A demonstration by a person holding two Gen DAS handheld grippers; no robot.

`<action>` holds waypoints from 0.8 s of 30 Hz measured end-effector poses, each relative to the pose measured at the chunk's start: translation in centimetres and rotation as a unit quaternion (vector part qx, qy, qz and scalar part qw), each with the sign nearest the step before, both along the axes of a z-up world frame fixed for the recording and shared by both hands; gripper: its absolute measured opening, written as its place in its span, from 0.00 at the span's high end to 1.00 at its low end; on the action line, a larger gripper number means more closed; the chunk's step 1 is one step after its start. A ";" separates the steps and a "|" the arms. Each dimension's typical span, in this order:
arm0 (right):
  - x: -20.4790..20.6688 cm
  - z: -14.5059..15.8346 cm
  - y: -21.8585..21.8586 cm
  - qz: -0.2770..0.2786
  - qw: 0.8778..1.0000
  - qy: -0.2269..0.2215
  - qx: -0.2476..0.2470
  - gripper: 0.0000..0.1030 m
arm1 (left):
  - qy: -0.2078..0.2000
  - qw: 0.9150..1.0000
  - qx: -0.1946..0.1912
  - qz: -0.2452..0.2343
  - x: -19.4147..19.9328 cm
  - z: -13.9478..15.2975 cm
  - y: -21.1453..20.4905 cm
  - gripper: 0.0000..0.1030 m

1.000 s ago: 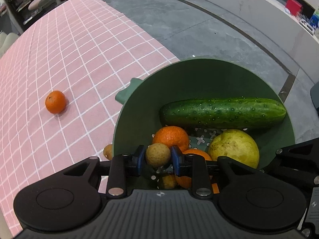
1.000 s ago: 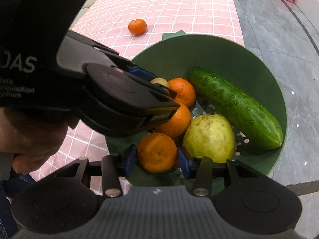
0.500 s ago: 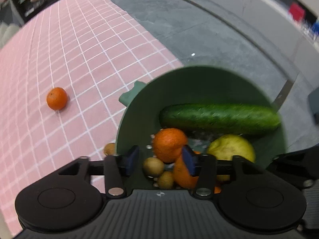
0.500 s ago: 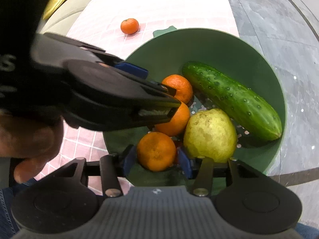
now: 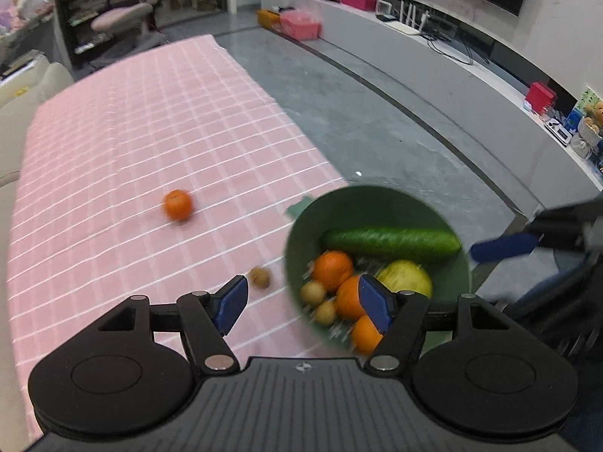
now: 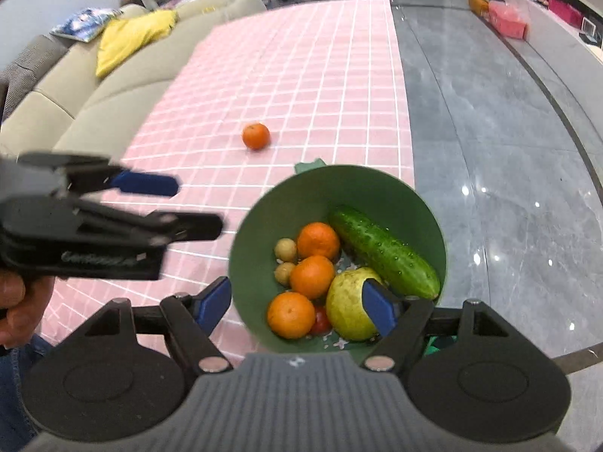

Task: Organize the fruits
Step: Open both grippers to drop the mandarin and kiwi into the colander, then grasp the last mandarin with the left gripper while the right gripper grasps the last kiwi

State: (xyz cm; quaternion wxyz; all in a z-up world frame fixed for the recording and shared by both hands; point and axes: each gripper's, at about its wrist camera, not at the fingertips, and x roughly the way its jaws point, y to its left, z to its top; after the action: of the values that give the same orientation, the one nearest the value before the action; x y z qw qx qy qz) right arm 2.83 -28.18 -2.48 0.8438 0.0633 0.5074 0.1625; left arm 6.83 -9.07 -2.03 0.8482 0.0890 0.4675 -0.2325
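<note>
Green bowl (image 6: 429,203): round, perforated floor, sitting at the near right edge of the pink checked cloth (image 6: 301,75), part of it over the grey table surface (image 6: 490,150). A small tab handle (image 6: 309,166) projects from its rim at 12 o'clock in the right wrist view.

Contents, right wrist view, by position inside the bowl:
- 1 cucumber (image 6: 384,252), lying diagonally from 12 to 4 o'clock.
- 3 oranges: 1 at centre top (image 6: 318,241), 1 at centre (image 6: 312,277), 1 at 7 o'clock (image 6: 291,315).
- 1 yellow-green pear-like fruit (image 6: 348,307) at 5 o'clock, touching the cucumber.
- 2 small tan round fruits (image 6: 285,249) at 9 o'clock, 1 above the other.
- 1 small red fruit (image 6: 321,322), mostly hidden between the lowest orange and the yellow-green fruit.

Outside the bowl, on the cloth:
- 1 loose orange (image 5: 178,205), well apart from the bowl at 10 o'clock in the left wrist view.
- 1 loose tan fruit (image 5: 260,277), just beside the bowl's outer wall at 9 o'clock; blurred.

Tools:
- Left gripper (image 5: 303,307): jaws have just been opening, now spread wide, nothing between the blue pads.
- Right gripper (image 6: 297,307): jaws have just been opening, now spread wide above the bowl, gripping nothing.

Surroundings: beige sofa (image 6: 94,86) with a yellow cushion (image 6: 132,37) beyond the cloth.
</note>
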 end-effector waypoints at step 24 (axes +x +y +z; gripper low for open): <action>-7.2 -5.8 18.4 -0.208 0.970 -0.119 -0.037 0.30 | -0.013 0.999 0.045 0.019 5.4 -2.5 10.2 0.25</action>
State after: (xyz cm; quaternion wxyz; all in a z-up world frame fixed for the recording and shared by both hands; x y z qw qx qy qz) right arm -4.35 -9.80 -8.29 0.9152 0.1165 0.3846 -0.0291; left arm 12.23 1.10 -4.51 0.8535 0.1212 0.4683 -0.1939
